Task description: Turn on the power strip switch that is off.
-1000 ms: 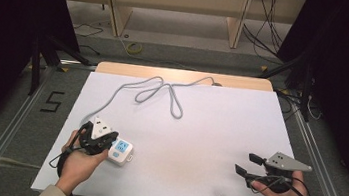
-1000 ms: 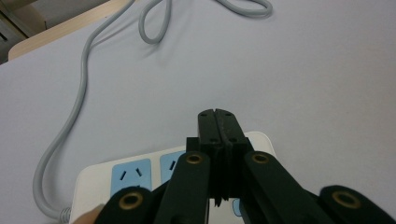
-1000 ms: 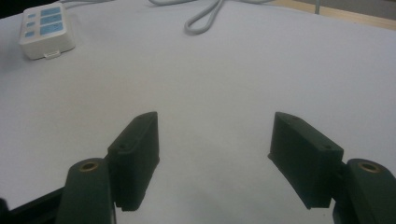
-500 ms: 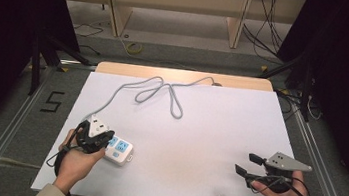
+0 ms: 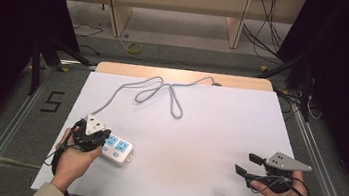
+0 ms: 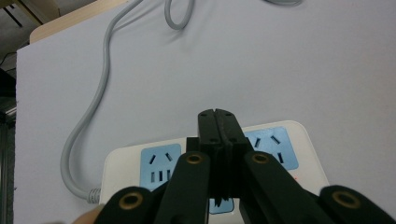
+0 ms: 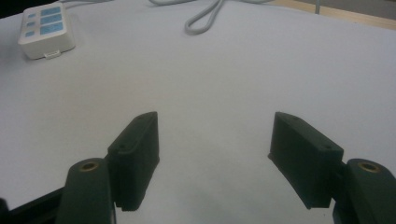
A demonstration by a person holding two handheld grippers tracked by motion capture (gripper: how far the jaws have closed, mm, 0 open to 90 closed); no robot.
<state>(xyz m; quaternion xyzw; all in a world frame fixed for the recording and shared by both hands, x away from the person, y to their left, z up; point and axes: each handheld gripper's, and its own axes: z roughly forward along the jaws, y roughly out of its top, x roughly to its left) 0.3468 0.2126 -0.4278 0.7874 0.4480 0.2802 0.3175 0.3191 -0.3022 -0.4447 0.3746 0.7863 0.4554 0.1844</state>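
A white power strip (image 5: 117, 148) with blue sockets is seen at the table's (image 5: 208, 132) near left, its grey cord (image 5: 156, 89) looped toward the far edge. The left gripper (image 6: 218, 122) is held over the strip, jaws pressed together, empty. The right gripper (image 7: 215, 154) is held near right, jaws wide apart, empty.

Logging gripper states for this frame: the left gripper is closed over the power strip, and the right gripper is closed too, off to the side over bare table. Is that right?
Not quite. The right gripper is open: the right gripper view shows its jaws standing wide apart with nothing between them. The rest holds: the left gripper is closed over the power strip, and the right one is off to the side over bare table.
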